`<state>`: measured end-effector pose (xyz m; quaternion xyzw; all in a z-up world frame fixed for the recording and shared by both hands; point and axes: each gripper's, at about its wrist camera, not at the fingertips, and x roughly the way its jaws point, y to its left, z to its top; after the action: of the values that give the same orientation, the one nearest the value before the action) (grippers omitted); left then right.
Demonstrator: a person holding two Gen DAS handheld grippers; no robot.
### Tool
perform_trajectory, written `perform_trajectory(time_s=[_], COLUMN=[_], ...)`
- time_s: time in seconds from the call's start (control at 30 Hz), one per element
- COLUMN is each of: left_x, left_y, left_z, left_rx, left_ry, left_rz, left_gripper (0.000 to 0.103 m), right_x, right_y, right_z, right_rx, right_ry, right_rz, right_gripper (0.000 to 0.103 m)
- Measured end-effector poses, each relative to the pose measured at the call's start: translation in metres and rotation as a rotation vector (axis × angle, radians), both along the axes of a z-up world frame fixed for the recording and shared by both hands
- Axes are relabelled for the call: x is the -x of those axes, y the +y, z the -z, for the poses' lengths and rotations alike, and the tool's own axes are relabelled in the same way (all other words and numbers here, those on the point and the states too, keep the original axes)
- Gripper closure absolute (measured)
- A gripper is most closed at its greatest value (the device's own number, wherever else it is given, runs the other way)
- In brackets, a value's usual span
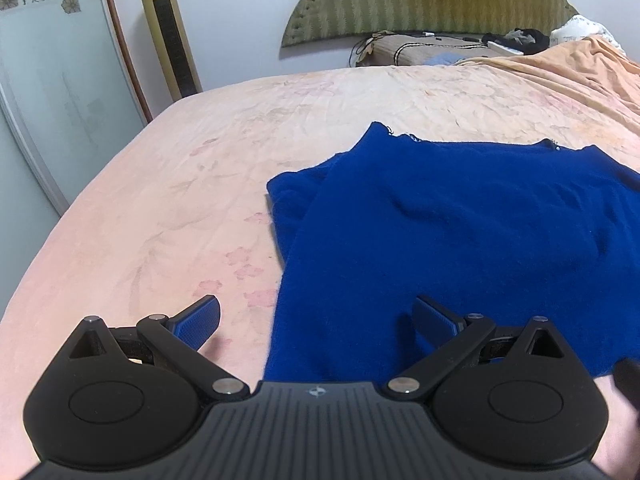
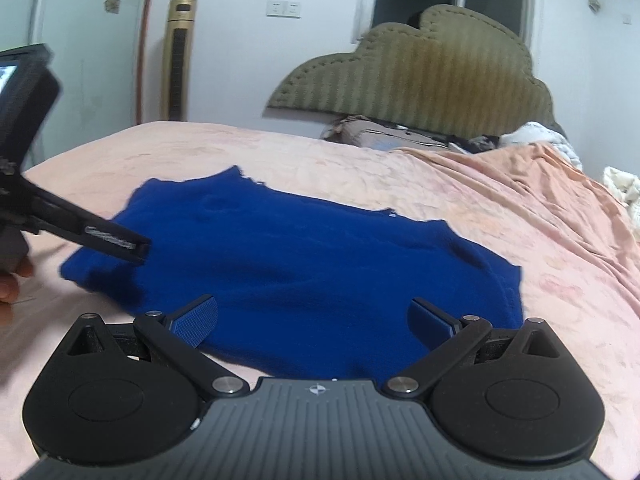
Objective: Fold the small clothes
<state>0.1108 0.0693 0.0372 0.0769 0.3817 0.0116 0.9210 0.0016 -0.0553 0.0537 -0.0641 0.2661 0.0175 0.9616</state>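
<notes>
You are holding both grippers, left [image 1: 316,322] and right [image 2: 312,320], with fingers wide apart over the near edge of the blue top [image 1: 460,220] lying on the bed [image 1: 160,184]. If you are pinching too deep, you may be grabbing the sheet too, or only one layer.

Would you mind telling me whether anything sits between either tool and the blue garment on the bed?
Nothing visible does. The left tool is open over the near left edge of the garment, and the right tool is open over its near edge. Only bare bed surrounds it.
</notes>
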Motion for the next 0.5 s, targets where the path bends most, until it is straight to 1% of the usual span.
perform_trajectory(time_s=[0.07,0.33,0.5], left_x=[-0.001,-0.008,-0.014], left_y=[0.0,0.003,0.003], left_z=[-0.001,-0.004,-0.004], left_rx=[-0.002,-0.012,-0.031], left_ry=[-0.002,-0.006,-0.007], left_rz=[0.005,0.015,0.022], left_gripper=[0.0,0.0,0.0], right_x=[0.001,0.002,0.0], right_y=[0.008,0.039,0.048], right_z=[0.0,0.003,0.002], right_rx=[0.01,0.123,0.139], right_ry=[0.001,0.0,-0.001], right_rz=[-0.023,-0.086,-0.121], right_gripper=[0.001,0.001,0.001])
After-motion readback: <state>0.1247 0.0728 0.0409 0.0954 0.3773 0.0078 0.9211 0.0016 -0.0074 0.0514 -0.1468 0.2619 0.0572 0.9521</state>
